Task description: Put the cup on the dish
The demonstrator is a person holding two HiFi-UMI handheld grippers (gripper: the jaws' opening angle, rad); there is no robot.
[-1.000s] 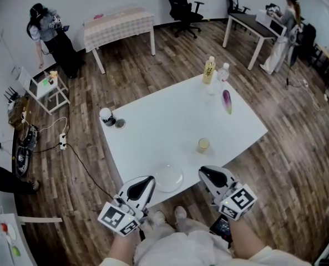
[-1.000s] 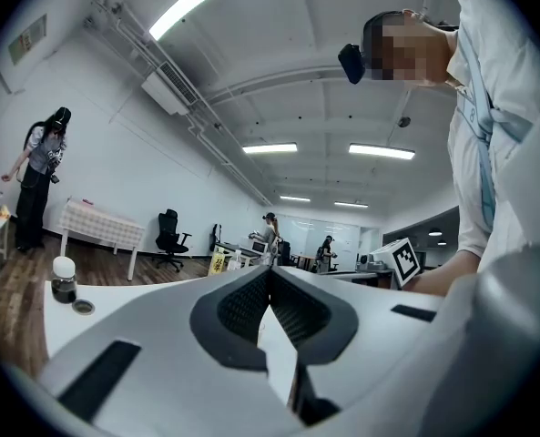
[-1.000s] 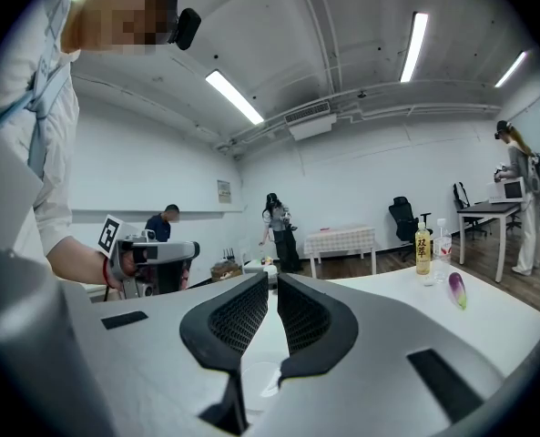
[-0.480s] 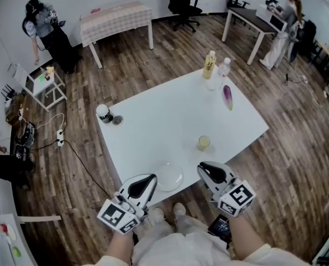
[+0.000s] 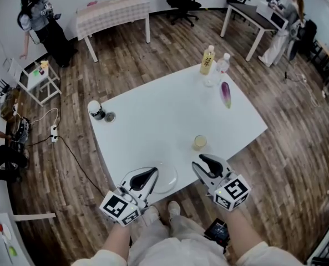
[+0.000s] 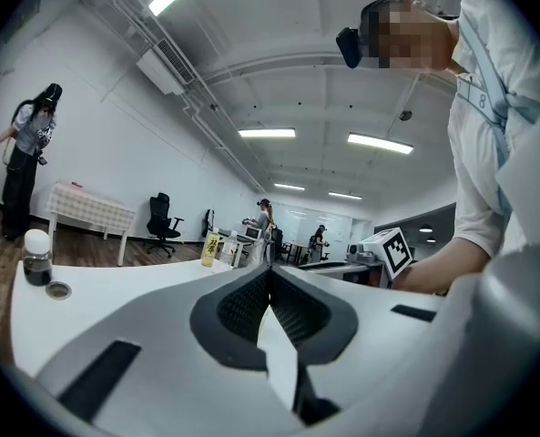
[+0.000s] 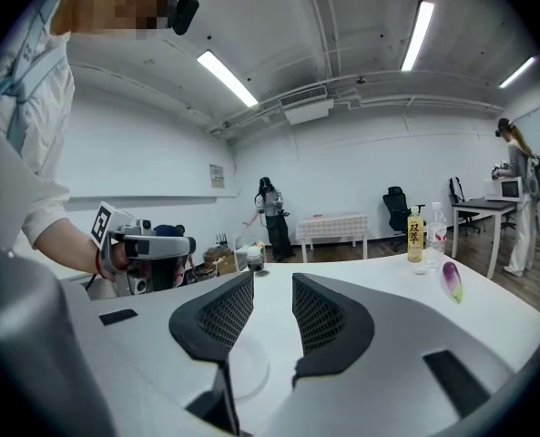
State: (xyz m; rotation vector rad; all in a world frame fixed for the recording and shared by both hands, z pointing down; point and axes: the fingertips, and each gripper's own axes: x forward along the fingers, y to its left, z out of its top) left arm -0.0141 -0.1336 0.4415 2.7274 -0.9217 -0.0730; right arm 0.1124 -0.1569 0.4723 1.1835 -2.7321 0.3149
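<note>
The cup (image 5: 200, 142) stands upright on the table (image 5: 170, 110), just ahead of your right gripper (image 5: 203, 159), which is the nearer one. Its jaws have just been opening and stand apart with nothing between them. The left gripper (image 5: 152, 172), jaws pressed together and empty, sits at the left rim of the dish (image 5: 167, 179). The dish lies near the cup, on its left.

White left tongs (image 5: 152, 171), right tongs (image 5: 200, 159), black-and-white marker cubes (image 5: 120, 207), pale sleeves (image 5: 266, 254)
</note>
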